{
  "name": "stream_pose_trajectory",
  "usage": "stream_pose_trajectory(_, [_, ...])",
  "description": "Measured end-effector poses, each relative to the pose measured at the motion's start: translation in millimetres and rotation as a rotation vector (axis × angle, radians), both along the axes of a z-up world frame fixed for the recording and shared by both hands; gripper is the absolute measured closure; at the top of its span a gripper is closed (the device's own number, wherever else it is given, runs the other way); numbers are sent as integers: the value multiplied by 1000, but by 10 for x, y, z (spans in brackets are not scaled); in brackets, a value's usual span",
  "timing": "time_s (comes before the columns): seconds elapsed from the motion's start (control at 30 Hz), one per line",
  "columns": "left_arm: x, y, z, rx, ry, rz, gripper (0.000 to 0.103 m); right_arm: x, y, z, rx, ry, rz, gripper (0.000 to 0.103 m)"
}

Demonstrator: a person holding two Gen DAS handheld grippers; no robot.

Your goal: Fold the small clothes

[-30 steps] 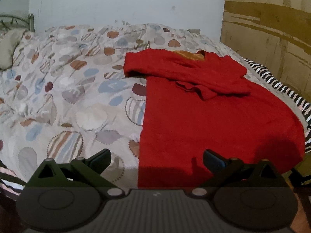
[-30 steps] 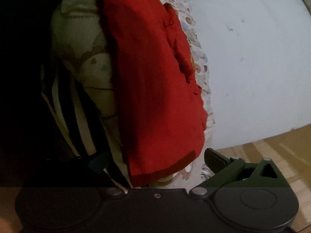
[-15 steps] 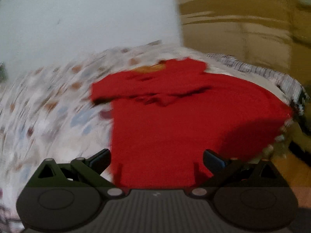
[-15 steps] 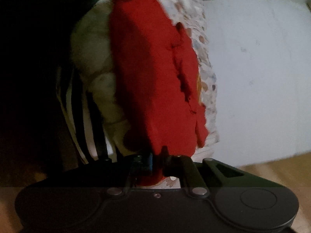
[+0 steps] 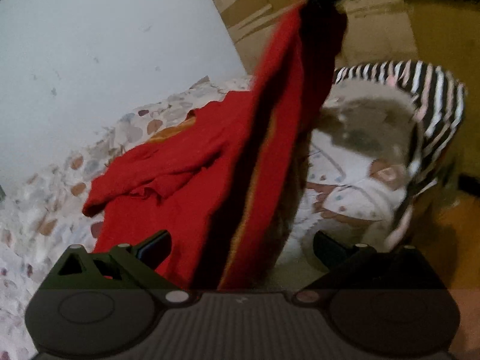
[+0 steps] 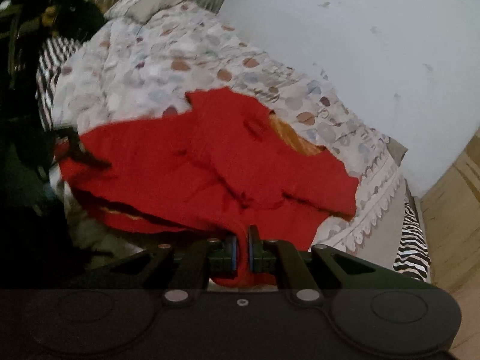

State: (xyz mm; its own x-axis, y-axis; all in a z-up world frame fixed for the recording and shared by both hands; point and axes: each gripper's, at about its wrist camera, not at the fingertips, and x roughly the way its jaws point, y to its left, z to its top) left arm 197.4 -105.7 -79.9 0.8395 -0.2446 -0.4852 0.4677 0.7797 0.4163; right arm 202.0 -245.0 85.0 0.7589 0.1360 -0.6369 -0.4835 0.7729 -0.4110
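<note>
A red shirt (image 5: 186,180) lies on the patterned bedspread (image 5: 54,198), its sleeves folded across the chest. My right gripper (image 6: 241,252) is shut on the shirt's (image 6: 192,162) bottom hem corner and holds it lifted off the bed. In the left wrist view that lifted edge hangs as a tall red fold (image 5: 288,96) up to the dark right gripper at the top. My left gripper (image 5: 241,246) is open and empty, with the hanging hem between its fingers, touching neither.
A black-and-white striped sheet (image 5: 432,102) hangs at the bed's edge. A white wall (image 6: 360,45) stands behind the bed, a wooden panel (image 5: 390,24) beside it. A pillow (image 6: 147,6) lies at the bed's head.
My right gripper shut on the shirt's hem corner and lifted it up off the bed. My left gripper swung right toward the lifted hem and stayed open.
</note>
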Motion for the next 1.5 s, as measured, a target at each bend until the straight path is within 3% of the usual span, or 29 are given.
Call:
stream_pose_trajectory(0.17, [97, 114, -2, 31, -74, 63, 4, 25, -24, 99, 29, -16, 2, 97])
stream_pose_trajectory(0.23, [90, 262, 1, 61, -118, 94, 22, -12, -34, 107, 40, -22, 1, 97])
stream_pose_trajectory(0.33, [49, 527, -3, 117, -178, 114, 29, -60, -25, 75, 30, -60, 5, 97])
stream_pose_trajectory(0.47, [-37, 780, -7, 150, -171, 64, 29, -190, 57, 25, 11, -119, 19, 97])
stream_pose_trajectory(0.53, [-106, 823, -74, 203, -173, 40, 30, -236, 87, 48, 10, -161, 17, 97])
stream_pose_trajectory(0.63, [-96, 889, -172, 238, -150, 56, 39, -244, 73, 158, 41, -216, -4, 97])
stream_pose_trajectory(0.77, [-4, 1007, -132, 170, -104, 89, 47, -191, 23, 305, 70, -264, -32, 97])
stream_pose_trajectory(0.93, [22, 1143, -124, 189, -82, 74, 84, -166, 9, 279, 64, -240, -47, 97])
stream_pose_trajectory(1.03, [-12, 1290, -71, 123, -94, 71, 93, -238, 10, 163, 59, -212, -59, 97])
stream_pose_trajectory(1.17, [-95, 1417, 52, 43, -266, 144, 95, -481, 45, -192, -30, -227, -71, 97])
stream_pose_trajectory(1.3, [-176, 1527, 293, -113, -394, 194, 96, -791, 146, -682, -127, -367, -107, 98])
stream_pose_trajectory(1.37, [-241, 1525, 413, -145, -441, 175, 96, -928, 193, -841, -154, -443, -121, 98])
stream_pose_trajectory(1.5, [-453, 1502, 640, -145, -516, 127, 96, -1078, 141, -750, -124, -541, -159, 99])
